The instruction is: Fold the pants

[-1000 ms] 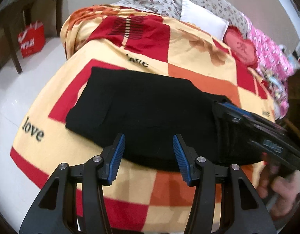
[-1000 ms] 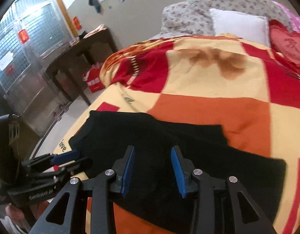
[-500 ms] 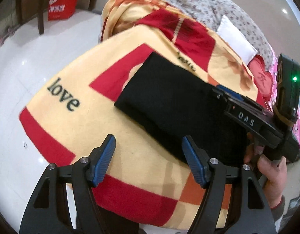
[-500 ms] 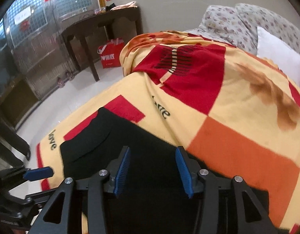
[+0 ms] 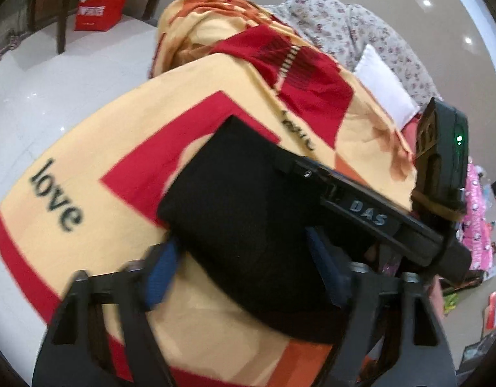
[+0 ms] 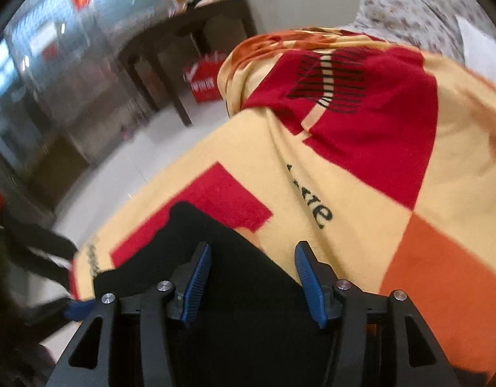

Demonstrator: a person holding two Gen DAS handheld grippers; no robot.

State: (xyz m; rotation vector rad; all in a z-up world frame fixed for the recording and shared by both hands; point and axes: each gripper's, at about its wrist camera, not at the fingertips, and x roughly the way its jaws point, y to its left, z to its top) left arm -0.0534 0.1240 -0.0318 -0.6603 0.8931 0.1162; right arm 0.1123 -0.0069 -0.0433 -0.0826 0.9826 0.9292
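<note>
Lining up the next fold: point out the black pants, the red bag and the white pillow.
black pants (image 5: 248,206): left wrist view, middle of the folded cloth.
red bag (image 5: 99,8): left wrist view, its front panel.
white pillow (image 5: 385,88): left wrist view, its face.

Home bedroom. Bed covered by a yellow, red and orange checked blanket (image 5: 125,148) printed "love", filling centre of both views. Floral quilt (image 5: 354,29) and white pillow (image 5: 386,87) at 1 o'clock in left wrist view, pink bedding (image 5: 478,225) at 3 o'clock. Glossy white tile floor (image 5: 48,96) at 9 to 10 o'clock. Dark wooden table (image 6: 186,35) at 11 o'clock in right wrist view, red shopping bag (image 6: 204,80) under it. Blurred metal-grille door (image 6: 54,51) at 10 o'clock.
</note>
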